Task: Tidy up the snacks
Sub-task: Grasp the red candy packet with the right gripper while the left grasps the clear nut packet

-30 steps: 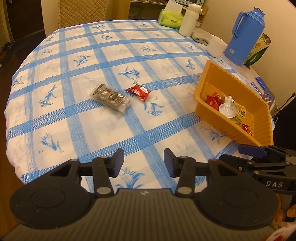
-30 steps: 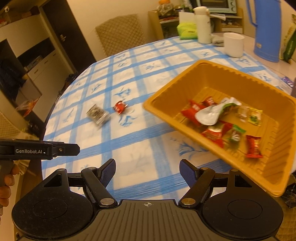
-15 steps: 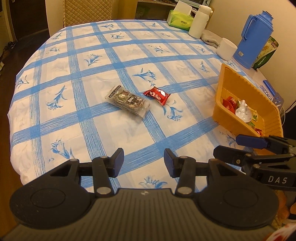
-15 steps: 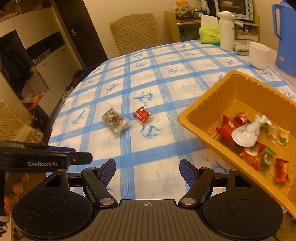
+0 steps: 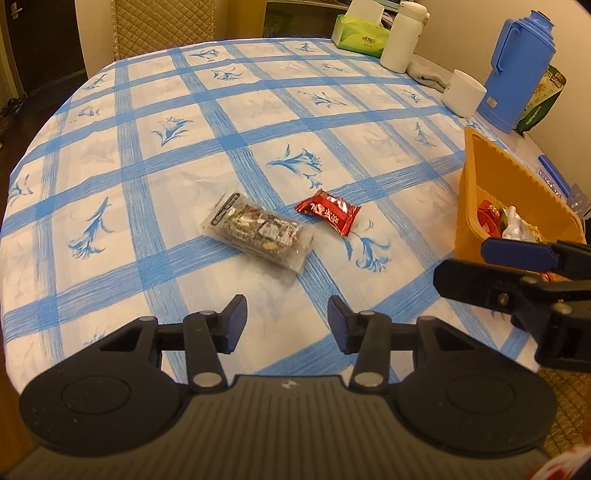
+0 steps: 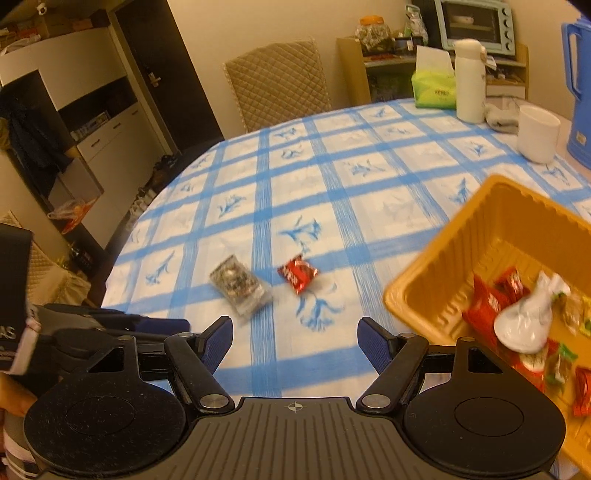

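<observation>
A clear packet of mixed snacks [image 5: 260, 230] and a red wrapped snack [image 5: 328, 211] lie side by side on the blue-checked tablecloth; both also show in the right wrist view, the clear packet [image 6: 242, 290] and the red snack [image 6: 298, 273]. An orange tray [image 5: 468, 206] with several wrapped snacks stands at the right; in the right wrist view the tray [image 6: 436, 273] is near my right fingers. My left gripper [image 5: 287, 323] is open and empty, short of the clear packet. My right gripper [image 6: 295, 341] is open and empty above the table's near edge.
A blue thermos jug [image 5: 517, 70], a white mug [image 5: 463, 92], a white bottle [image 5: 400, 37] and a green tissue box [image 5: 360, 35] stand along the table's far right. A padded chair [image 6: 277, 85] stands behind the table.
Both grippers have moved left and forward toward the two loose snacks, which now look nearer. The orange tray has slid toward the right edge of both views. Both stay open.
</observation>
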`<move>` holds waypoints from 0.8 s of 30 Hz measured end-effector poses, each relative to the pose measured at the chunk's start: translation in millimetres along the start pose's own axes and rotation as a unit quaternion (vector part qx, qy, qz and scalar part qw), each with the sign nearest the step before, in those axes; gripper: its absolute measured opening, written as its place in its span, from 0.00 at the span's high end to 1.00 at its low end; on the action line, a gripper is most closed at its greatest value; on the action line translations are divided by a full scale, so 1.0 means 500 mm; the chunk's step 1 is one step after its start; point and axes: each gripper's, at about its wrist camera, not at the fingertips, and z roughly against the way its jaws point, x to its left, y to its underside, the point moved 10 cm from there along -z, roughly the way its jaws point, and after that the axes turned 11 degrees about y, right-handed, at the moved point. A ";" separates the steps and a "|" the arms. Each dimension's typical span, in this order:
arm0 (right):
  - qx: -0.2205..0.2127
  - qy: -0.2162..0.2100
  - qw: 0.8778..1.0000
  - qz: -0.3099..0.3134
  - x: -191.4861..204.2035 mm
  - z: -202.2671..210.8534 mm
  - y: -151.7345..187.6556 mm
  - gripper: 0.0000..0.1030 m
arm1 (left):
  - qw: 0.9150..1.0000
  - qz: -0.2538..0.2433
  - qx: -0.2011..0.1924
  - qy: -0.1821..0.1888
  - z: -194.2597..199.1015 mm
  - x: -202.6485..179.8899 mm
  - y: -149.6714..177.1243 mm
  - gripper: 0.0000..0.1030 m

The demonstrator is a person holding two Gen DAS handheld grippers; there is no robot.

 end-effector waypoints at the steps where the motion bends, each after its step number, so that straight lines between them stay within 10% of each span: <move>1: 0.001 -0.001 1.000 0.000 0.001 -0.005 -0.004 0.44 | 1.000 -0.003 0.001 -0.002 -0.007 0.001 -0.003 0.57; 24: 0.024 -0.003 1.000 0.012 0.011 -0.096 -0.043 0.54 | 0.998 0.026 -0.005 -0.063 -0.036 0.149 -0.052 0.55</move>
